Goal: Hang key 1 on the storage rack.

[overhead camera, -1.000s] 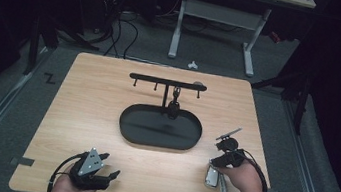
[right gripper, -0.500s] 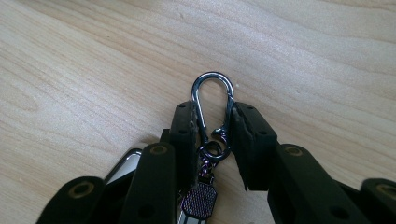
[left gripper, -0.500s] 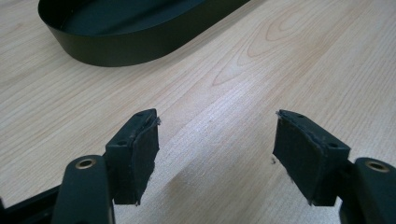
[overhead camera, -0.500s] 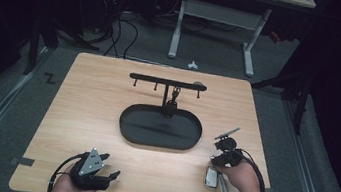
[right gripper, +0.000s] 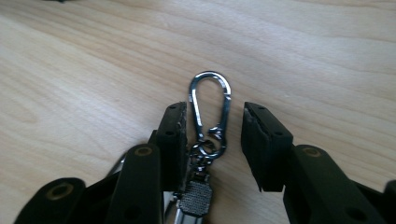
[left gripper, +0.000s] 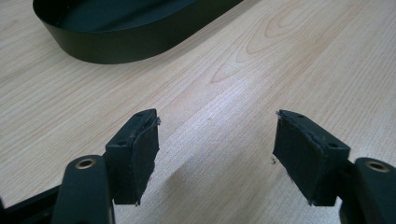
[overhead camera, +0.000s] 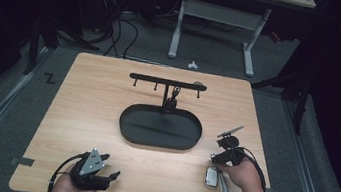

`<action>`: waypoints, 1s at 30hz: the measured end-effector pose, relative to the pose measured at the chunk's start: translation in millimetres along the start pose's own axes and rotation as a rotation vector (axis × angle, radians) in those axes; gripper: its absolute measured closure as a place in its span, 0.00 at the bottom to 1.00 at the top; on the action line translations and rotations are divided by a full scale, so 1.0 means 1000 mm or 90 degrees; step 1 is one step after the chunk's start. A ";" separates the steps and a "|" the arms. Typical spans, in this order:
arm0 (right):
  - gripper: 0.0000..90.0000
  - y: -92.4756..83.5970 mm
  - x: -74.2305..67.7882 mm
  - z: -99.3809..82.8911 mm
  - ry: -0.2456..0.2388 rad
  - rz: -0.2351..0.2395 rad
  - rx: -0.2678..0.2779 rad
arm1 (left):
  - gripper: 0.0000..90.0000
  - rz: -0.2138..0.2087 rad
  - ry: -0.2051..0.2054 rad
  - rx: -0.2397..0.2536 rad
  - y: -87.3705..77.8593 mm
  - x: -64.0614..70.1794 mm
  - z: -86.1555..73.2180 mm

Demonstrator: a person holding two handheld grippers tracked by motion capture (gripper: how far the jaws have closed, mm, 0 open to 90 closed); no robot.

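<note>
Near the tabletop's front right corner, the right gripper [right gripper: 212,128] has just narrowed and reopened its jaws around the keychain carabiner [right gripper: 210,109], and is not pinching it now. I judge the grasp must be retried. The left gripper [left gripper: 217,154] rests wide and empty near the front left.

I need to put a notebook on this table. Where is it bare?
Bare wood lies left of the black tray and along the table's far corners. It is crowded at the near right, around the keychain and right hand-held gripper.

a lab: bare wooden test table [overhead camera: 107,97], tangled floor cables [overhead camera: 117,28], dark surroundings, metal desk frame [overhead camera: 219,19].
</note>
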State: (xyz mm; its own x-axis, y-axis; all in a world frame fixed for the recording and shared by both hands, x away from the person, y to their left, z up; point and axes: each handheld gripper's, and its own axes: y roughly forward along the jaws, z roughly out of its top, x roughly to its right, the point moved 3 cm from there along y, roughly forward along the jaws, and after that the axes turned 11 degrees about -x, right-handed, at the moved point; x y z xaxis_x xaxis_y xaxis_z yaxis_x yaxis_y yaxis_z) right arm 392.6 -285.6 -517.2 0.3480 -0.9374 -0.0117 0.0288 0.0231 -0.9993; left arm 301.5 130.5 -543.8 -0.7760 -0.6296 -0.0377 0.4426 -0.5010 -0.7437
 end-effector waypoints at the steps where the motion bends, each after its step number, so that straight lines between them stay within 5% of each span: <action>1: 0.71 0.000 0.000 0.000 0.001 -0.008 0.000 | 0.35 0.000 0.000 0.000 0.000 0.000 0.000; 16: 0.81 0.000 -0.002 0.003 -0.025 -0.011 -0.032 | 0.35 -0.004 0.006 -0.004 0.001 0.002 0.000; 22: 0.85 0.000 -0.005 0.003 -0.041 -0.027 -0.026 | 0.35 -0.006 0.006 -0.006 0.001 0.001 0.000; 23: 0.96 -0.003 -0.005 0.003 -0.041 -0.020 -0.017 | 0.35 -0.006 0.006 -0.006 0.001 0.001 0.000; 30: 0.96 -0.003 -0.008 0.005 -0.064 -0.041 -0.022 | 0.35 -0.007 0.010 -0.012 0.002 0.002 0.000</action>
State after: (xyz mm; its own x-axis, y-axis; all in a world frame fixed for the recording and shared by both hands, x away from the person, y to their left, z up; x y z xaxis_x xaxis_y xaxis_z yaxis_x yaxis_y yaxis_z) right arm 394.0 -276.7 -513.5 0.4392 -0.8967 0.0541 0.0222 -0.0494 -0.9985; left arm 301.0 128.0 -545.5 -0.7875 -0.6150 -0.0394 0.4257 -0.4966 -0.7564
